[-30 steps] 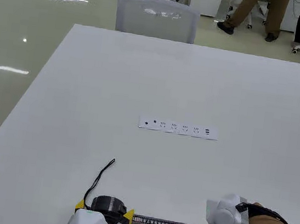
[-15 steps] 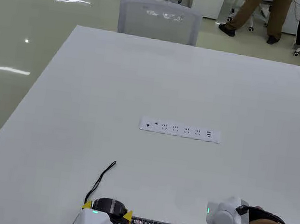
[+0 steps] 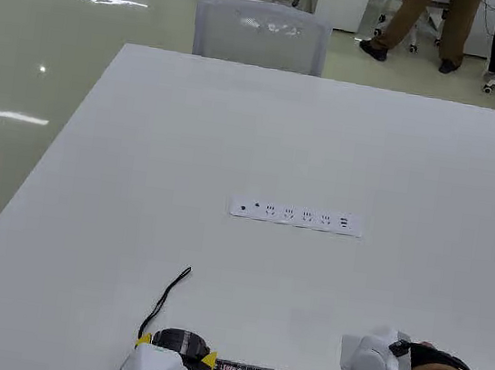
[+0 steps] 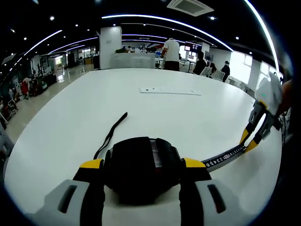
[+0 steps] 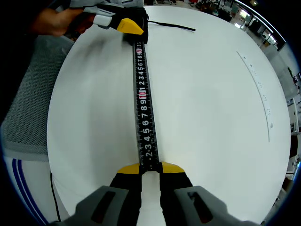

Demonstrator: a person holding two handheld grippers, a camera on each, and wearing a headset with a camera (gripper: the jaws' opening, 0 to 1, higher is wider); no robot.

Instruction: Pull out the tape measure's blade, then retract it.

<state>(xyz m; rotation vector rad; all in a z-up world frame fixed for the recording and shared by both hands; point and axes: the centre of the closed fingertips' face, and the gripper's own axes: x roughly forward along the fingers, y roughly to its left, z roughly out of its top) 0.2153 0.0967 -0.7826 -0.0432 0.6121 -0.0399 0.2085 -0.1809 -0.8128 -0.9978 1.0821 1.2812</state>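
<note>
Little has shifted since a second ago. Your left gripper (image 4: 141, 164) clamps its fingers on the tape measure (image 3: 181, 341). Your right gripper (image 5: 150, 168) pinches the drawn blade (image 5: 142, 94) above the tabletop (image 3: 327, 132).

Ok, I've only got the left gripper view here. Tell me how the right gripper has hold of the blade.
Observer: The right gripper is shut on the very tip of the blade; its yellow fingertips meet around the end.
Operator: Read me the scale from there.
Observer: In the right gripper view, 2 is the lowest number clear of the jaws. The numbers count up past a red 10, and those near the case are too small to read.
Operator: Now check the blade's line for me.
Observer: It runs straight and flat over the table from the right gripper to the case, which the left gripper clamps. No kink or twist is visible.
</note>
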